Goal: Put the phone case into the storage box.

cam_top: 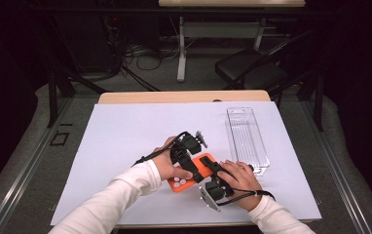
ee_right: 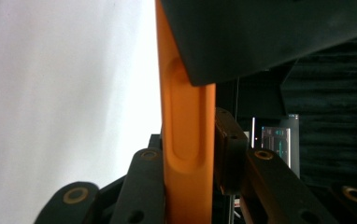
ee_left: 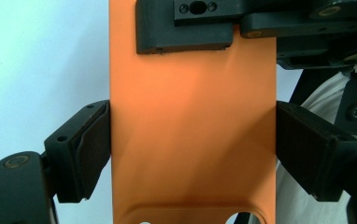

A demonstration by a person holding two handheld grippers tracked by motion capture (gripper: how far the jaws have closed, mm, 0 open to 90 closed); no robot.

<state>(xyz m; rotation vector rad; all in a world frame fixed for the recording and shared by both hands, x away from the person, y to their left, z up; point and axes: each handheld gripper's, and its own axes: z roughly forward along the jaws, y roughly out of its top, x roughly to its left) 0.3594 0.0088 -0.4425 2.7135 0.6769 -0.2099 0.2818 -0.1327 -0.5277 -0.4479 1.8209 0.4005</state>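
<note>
Orange phone case lies near the front middle of the desk, on its white sheet, between the person's 2 hands. Camera cut-out end with white dots showing through points toward the near left.

Left gripper: its jaws stand wide, 1 on each long edge of the case. In the left gripper view the case runs straight up between them; both pads sit against the case's sides, spanning its full width. Left hand wraps the gripper body just left of the case.

Right gripper: comes in from the near right, jaws narrow, closed across the thickness of the case's far right end. In the right gripper view the case shows edge-on with a long button slot, pressed between both jaws. Right hand rests on the sheet just right of the case.

Clear plastic box, long and narrow, lies to the far right of the case, apart from it.
</note>
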